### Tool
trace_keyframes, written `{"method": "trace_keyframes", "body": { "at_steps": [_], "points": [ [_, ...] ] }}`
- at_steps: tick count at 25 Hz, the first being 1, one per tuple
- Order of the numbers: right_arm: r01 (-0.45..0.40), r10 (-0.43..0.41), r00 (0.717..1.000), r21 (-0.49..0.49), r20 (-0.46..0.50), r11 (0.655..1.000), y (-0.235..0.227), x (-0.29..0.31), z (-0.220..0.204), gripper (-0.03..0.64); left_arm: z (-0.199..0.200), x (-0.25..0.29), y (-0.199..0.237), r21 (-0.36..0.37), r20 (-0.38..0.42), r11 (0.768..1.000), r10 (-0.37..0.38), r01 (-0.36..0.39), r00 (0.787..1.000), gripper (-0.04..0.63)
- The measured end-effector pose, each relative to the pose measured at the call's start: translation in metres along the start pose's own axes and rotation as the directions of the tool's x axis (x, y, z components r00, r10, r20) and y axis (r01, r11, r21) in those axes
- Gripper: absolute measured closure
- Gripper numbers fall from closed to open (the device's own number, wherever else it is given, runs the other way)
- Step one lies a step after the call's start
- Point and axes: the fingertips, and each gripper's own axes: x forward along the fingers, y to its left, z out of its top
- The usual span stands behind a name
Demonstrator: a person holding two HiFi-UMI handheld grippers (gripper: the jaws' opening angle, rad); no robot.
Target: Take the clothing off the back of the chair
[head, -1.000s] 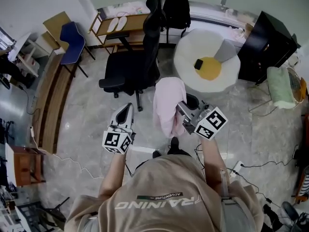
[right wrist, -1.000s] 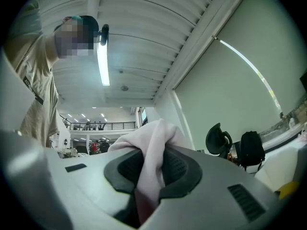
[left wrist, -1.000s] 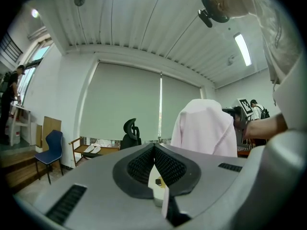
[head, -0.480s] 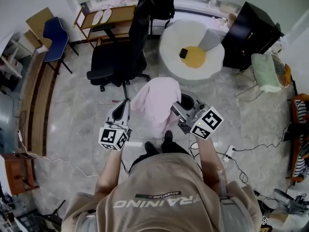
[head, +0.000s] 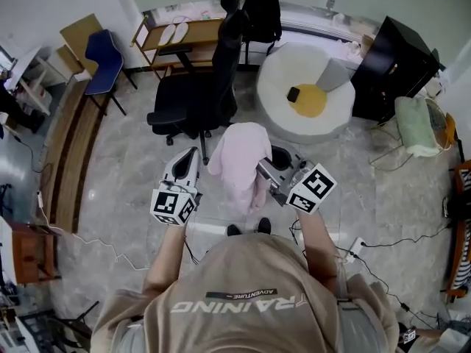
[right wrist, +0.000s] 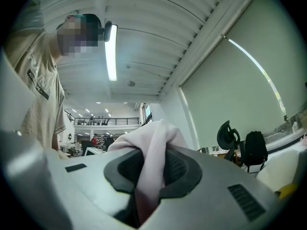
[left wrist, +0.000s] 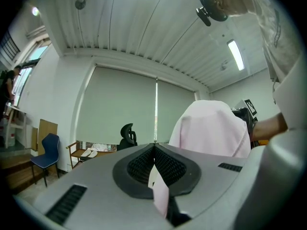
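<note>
Left hand-held gripper [head: 193,153] has its jaws pressed together on a thin edge of the pale pink fabric garment [head: 243,147], which shows as a narrow pink strip between the pads in the left gripper view. The garment is off the backrest and hangs in the air between the 2 hand-held grippers, above the grey marble-patterned floor [head: 140,160]. The black swivel office chair [head: 199,98] stands apart from it, ahead and slightly to the left. Most of the cloth lies to the right of the left hand-held gripper, draped in a mound with its long axis running downward. The right hand-held gripper [head: 263,171] is nearer that bulk and pinches a thick bunched fold of it. Judging by this, the next move would turn on the right side carrying the weight.
</note>
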Motion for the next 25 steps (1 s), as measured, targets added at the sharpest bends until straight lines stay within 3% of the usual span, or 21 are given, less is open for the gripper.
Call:
{"method": "trace_keyframes", "body": {
  "at_steps": [16, 25],
  "points": [
    [0.007, -0.007, 1.000, -0.007, -0.006, 1.000, -0.024, -0.019, 0.003, 0.528, 0.016, 0.015, -0.017, 0.033, 0.013, 0.999, 0.003, -0.004, 1.000, 0.583],
    [0.007, -0.007, 1.000, -0.003, -0.008, 1.000, -0.019, -0.017, -0.010, 0.528, 0.000, 0.011, -0.004, 0.015, 0.022, 1.000, 0.010, -0.011, 1.000, 0.583]
  ]
}}
